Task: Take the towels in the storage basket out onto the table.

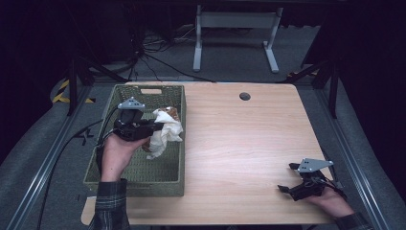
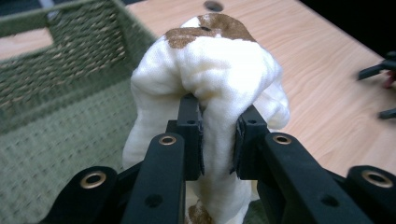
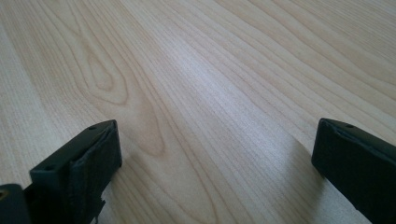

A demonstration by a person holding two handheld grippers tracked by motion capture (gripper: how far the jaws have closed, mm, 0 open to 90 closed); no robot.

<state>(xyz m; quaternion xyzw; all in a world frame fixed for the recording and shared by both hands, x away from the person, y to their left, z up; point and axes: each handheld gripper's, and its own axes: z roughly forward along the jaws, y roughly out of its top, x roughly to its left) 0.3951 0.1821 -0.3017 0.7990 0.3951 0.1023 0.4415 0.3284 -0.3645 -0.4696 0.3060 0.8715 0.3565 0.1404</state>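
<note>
Cream cloth (image 2: 219,70) pinched in left claw (image 2: 218,142), above basket (image 2: 60,60)

The high view looks down from above the person's side of the table (image 1: 239,143) and sees all of it. The left gripper view sits very close behind its claw (image 2: 218,140), over the basket (image 2: 56,93), facing across the table. The right gripper view looks low along the wood. All three see the table.
</note>
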